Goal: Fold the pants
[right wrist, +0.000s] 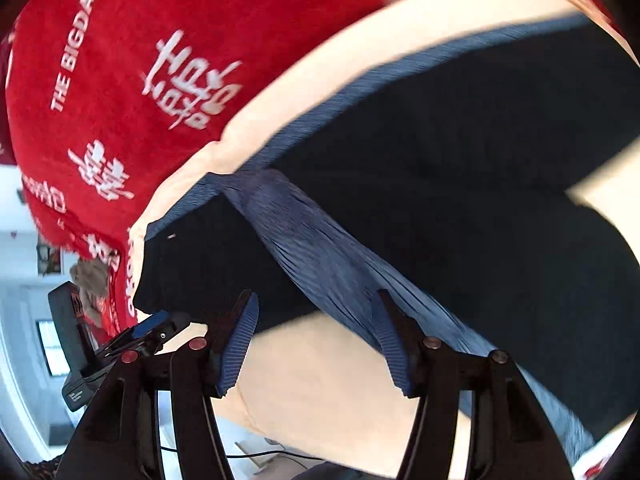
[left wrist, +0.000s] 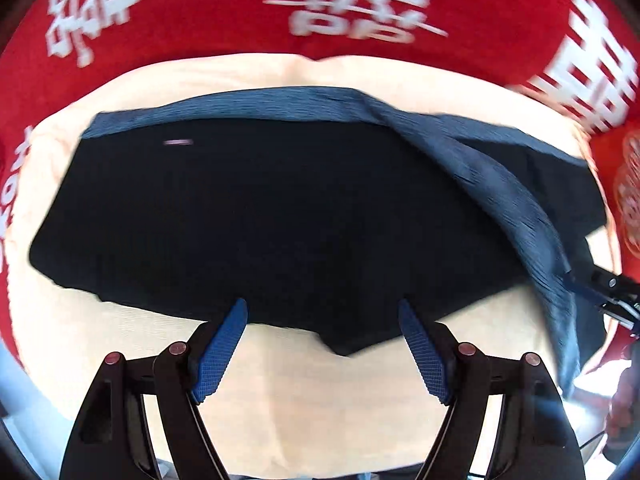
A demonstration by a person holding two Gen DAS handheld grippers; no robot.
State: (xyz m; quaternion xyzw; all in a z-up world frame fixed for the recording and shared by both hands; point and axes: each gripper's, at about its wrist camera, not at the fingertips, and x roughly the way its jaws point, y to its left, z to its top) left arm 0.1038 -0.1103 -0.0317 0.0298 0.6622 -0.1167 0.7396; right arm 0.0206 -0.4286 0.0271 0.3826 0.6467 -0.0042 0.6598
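Left wrist view: the dark navy fabric pants (left wrist: 256, 216) lie spread on a cream cloth sheet (left wrist: 320, 392), which rests on a red blanket printed with white characters (left wrist: 224, 8). The pants' ribbed blue waistband (left wrist: 224, 106) runs along the far edge, then folds diagonally down toward the right. The left gripper (left wrist: 323, 306) hovers at the near edge of the pants, jaws spread apart with nothing between the blue textured pads (left wrist: 218, 356). The right gripper (left wrist: 612, 288) shows at the right edge beside the folded waistband; its jaw state cannot be told here.

Right wrist view: the right gripper (right wrist: 316, 300) sits over the diagonal waistband fold (right wrist: 320, 240), jaws released and gripping nothing. The left gripper (right wrist: 148, 328) appears at the lower left, beside the pants' edge.
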